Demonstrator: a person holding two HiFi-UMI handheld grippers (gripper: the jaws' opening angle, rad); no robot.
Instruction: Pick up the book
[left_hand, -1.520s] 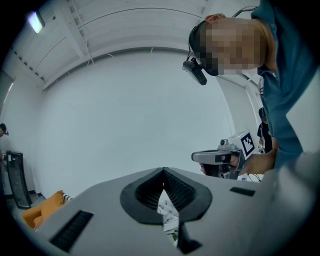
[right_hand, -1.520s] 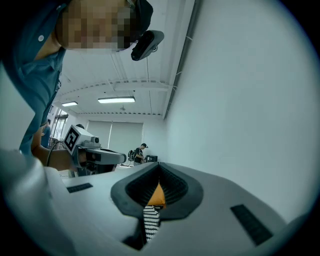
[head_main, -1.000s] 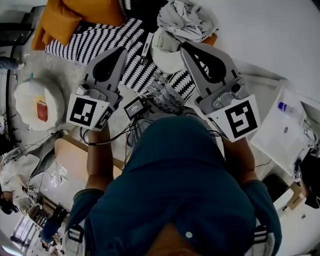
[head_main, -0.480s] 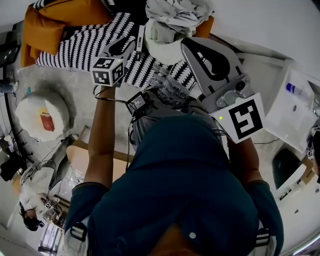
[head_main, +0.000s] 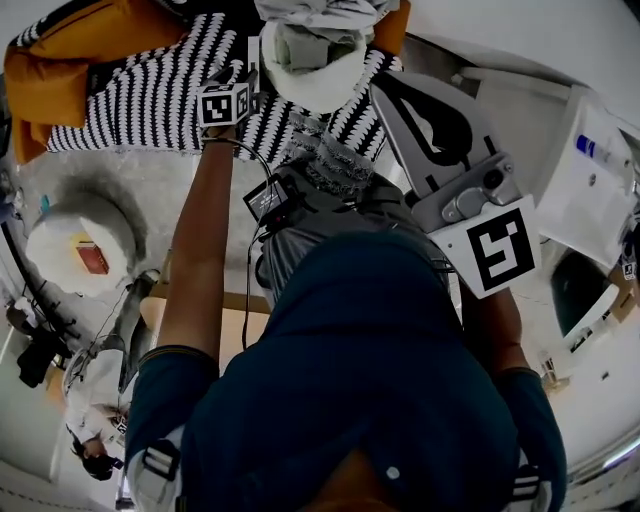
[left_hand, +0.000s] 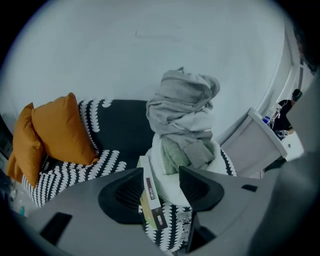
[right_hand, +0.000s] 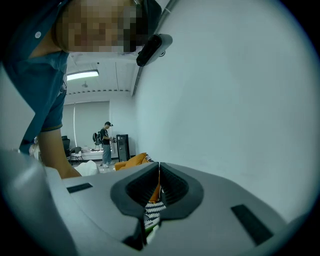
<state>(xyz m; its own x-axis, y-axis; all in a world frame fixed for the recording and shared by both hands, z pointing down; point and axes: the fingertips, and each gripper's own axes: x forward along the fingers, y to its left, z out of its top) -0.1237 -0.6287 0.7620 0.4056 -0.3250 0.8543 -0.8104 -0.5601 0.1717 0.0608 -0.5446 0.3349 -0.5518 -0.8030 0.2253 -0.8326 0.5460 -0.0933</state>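
The book (left_hand: 150, 197) stands on edge on the black-and-white striped sofa cover (left_hand: 70, 172), its spine facing me, leaning against a white bundle (left_hand: 167, 175). In the head view the book (head_main: 252, 58) is a thin pale strip. My left gripper (left_hand: 162, 192) is stretched far out over the sofa, and its jaws are opening with the book between them, nearer the left jaw. The pads do not press on it. In the head view the left gripper (head_main: 243, 72) shows small at the top. My right gripper (head_main: 388, 88) is held close to the body, shut and empty (right_hand: 159, 172).
An orange cushion (left_hand: 57, 132) lies left of the book. Grey clothes (left_hand: 182, 112) are heaped on the white bundle. A white side table (left_hand: 260, 142) stands to the right, and a round white pouf (head_main: 75, 240) on the floor at left. A person (right_hand: 106, 142) stands far off.
My left gripper has gone from beside my body far forward and down to the sofa, and its jaws have opened around the book. The right gripper has sunk slightly.
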